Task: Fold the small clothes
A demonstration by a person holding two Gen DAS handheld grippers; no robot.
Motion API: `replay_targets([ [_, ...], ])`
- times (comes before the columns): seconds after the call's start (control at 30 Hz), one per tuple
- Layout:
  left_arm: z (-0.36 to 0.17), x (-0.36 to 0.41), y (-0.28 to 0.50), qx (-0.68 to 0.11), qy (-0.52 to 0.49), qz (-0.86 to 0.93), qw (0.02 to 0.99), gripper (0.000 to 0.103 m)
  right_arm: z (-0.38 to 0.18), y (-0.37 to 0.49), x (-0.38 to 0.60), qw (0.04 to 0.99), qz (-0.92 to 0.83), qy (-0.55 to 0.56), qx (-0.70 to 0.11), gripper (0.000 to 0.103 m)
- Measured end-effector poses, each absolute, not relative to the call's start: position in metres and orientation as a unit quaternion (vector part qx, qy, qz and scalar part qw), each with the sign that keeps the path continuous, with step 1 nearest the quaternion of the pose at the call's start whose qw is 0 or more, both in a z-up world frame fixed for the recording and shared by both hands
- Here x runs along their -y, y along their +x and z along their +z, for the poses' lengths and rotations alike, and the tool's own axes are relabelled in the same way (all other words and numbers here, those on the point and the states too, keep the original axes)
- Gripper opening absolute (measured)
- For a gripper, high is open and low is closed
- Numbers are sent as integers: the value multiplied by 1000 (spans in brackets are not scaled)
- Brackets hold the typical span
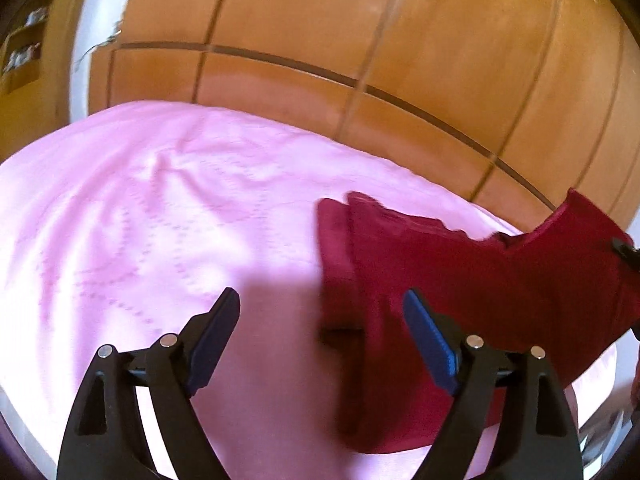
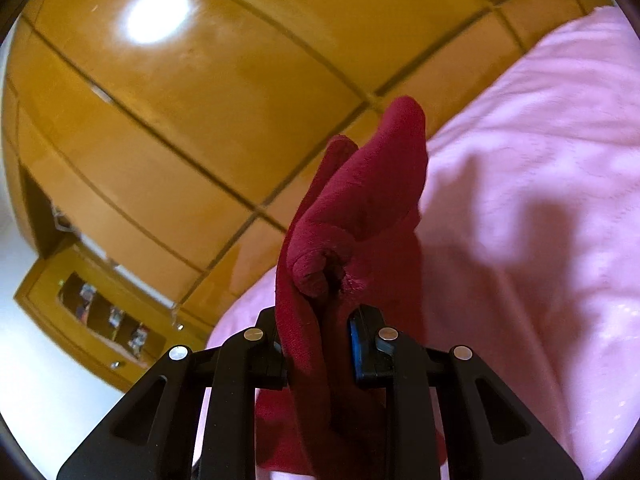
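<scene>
A small dark red garment lies on the pink bedspread, its right part lifted toward the right edge of the left wrist view. My left gripper is open and empty, hovering over the garment's left edge; its right finger is above the red cloth, its left finger over the bedspread. My right gripper is shut on a bunched fold of the red garment, which sticks up between the fingers and hangs below them, above the bedspread.
A glossy wooden wardrobe with panel lines stands right behind the bed and also fills the right wrist view. A wooden shelf unit with small items is at the lower left there.
</scene>
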State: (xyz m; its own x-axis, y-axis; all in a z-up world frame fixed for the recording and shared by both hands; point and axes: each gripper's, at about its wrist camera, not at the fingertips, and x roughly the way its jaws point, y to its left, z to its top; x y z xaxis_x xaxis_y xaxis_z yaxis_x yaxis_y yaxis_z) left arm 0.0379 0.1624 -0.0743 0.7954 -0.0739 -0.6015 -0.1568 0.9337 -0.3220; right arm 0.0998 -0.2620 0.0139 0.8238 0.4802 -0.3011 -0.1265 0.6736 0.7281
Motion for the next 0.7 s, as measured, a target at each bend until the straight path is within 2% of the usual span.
replay_targets([
  [0.33,-80,-200,30,-316,-220,64,921,84,29,121,157,880,248,298,-276,21],
  [0.7,-98,-217,17,-335,-248,78,906,83,-32,127,18,884,271,136,-357,21],
])
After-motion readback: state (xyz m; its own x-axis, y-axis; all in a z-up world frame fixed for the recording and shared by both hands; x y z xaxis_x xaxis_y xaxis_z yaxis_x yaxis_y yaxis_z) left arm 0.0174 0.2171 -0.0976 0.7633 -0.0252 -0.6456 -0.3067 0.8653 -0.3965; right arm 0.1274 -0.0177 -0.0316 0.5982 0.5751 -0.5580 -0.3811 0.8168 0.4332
